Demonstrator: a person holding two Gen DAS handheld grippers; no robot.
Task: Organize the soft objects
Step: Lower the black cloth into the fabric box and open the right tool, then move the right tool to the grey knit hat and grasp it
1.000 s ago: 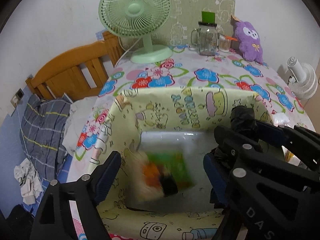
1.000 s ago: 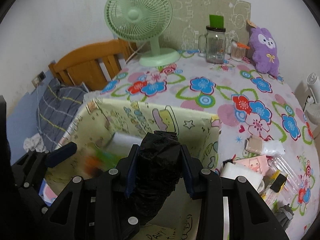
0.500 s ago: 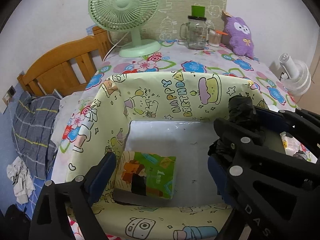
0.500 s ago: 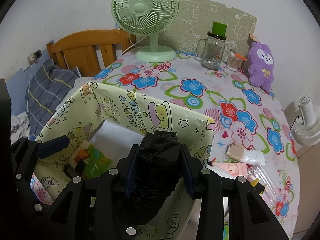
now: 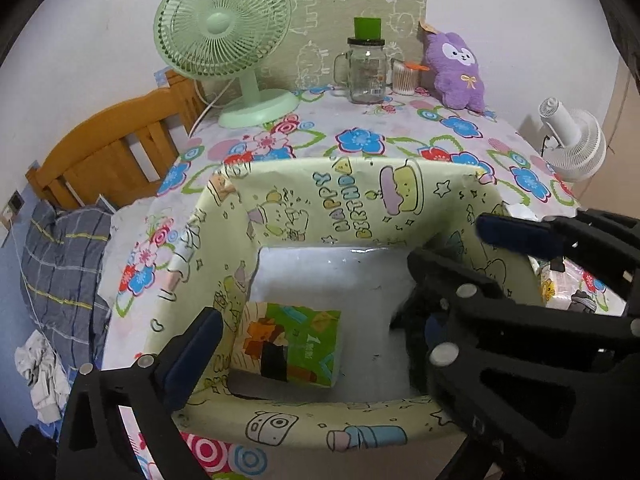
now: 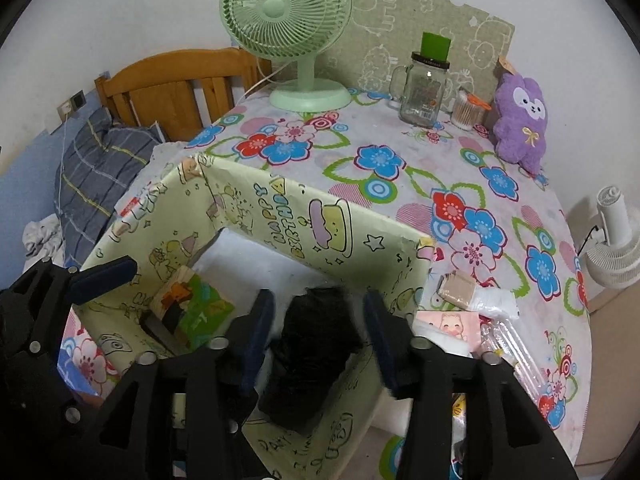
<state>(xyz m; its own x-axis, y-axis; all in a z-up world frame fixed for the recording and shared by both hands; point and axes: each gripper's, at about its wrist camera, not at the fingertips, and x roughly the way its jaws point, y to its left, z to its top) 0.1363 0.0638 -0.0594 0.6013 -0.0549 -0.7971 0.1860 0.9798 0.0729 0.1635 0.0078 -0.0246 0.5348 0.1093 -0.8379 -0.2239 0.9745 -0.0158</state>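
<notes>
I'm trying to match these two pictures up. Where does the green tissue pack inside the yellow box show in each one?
Left wrist view: the green tissue pack lies low and centre-left, on the yellow box's white floor, just right of the left claw's left finger.
Right wrist view: the pack sits lower left, leaning at the box's left wall.
Shared landmark: the green fan, standing at the table's far edge in both.

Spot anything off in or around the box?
Mostly tidy. The green pack lies tilted against the box wall instead of flat. The black bundle sits loose between the opening right gripper jaws. The far right box corner looks frayed.
</notes>
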